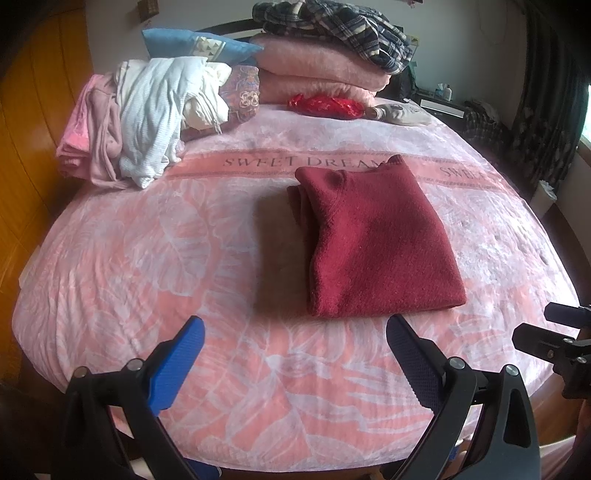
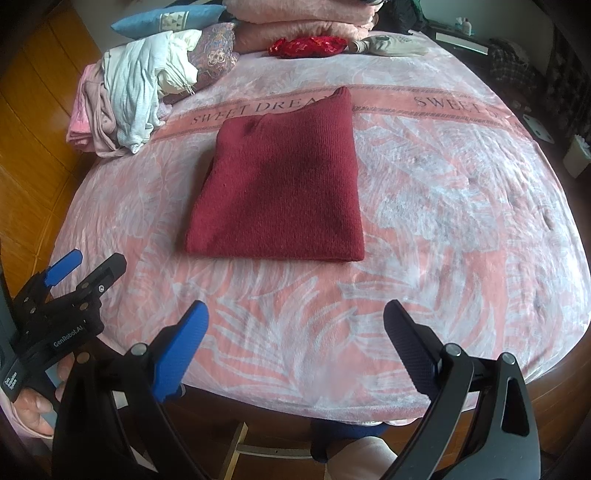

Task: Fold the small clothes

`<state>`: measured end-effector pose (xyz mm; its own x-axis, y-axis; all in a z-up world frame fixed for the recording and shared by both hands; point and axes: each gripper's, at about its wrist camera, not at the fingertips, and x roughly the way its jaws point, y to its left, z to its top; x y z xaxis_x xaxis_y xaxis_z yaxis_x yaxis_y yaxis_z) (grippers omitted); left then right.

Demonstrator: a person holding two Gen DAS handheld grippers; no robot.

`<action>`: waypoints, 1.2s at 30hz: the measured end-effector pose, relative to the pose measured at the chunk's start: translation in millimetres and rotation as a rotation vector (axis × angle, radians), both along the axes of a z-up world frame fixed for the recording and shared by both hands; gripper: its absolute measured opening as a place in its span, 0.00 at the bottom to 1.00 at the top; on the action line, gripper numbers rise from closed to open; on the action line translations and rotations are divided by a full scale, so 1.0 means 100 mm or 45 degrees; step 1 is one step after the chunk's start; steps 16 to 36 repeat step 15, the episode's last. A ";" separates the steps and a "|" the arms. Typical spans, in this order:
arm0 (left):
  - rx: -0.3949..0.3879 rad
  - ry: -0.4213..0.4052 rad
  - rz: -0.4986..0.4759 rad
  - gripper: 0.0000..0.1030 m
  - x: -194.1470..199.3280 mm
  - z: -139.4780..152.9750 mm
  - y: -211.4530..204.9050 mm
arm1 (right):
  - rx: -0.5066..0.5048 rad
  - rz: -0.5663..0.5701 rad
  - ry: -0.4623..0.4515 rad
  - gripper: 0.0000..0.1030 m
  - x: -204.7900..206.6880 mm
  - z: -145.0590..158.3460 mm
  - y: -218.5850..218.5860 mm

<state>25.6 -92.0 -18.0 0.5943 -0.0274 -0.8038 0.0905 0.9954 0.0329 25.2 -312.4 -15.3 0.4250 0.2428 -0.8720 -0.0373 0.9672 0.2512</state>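
Hovering low over the near edge of the bed, the left gripper has its jaws spread wide, one blue pad and one black, with nothing between them but pink bedspread. Over on the right side, the right gripper matches it, jaws wide apart and empty too, poised above the same near edge. From the right wrist view you can catch the left gripper off to the side, clear of the cloth, and a hand wrapped around its handle.

Just ahead of both grippers lies the dark red sweater, folded into a neat, roughly square packet, flat on the middle of the bedspread. Neither gripper touches it. Its far corner pokes up over the printed band reading "SWEET DREAM", hiding the end of the lettering.

Further out, at the far left of the bed, a loose heap of white and pink clothes sits rumpled, with a blue pillow behind it and a patterned cushion beside it. At the head of the bed, pink blankets are stacked up, topped by a plaid garment. In front of that stack rest a shiny red bundle and a pale item, well apart from the sweater.
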 end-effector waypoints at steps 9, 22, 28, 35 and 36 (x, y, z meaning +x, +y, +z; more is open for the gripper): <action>0.006 0.032 -0.001 0.96 0.02 -0.01 -0.02 | 0.004 0.008 0.006 0.93 0.02 0.00 -0.01; 0.009 0.040 -0.010 0.96 0.03 -0.02 -0.03 | 0.008 0.012 0.010 0.93 0.05 -0.01 -0.05; 0.009 0.040 -0.010 0.96 0.03 -0.02 -0.03 | 0.008 0.012 0.010 0.93 0.05 -0.01 -0.05; 0.009 0.040 -0.010 0.96 0.03 -0.02 -0.03 | 0.008 0.012 0.010 0.93 0.05 -0.01 -0.05; 0.009 0.040 -0.010 0.96 0.03 -0.02 -0.03 | 0.008 0.012 0.010 0.93 0.05 -0.01 -0.05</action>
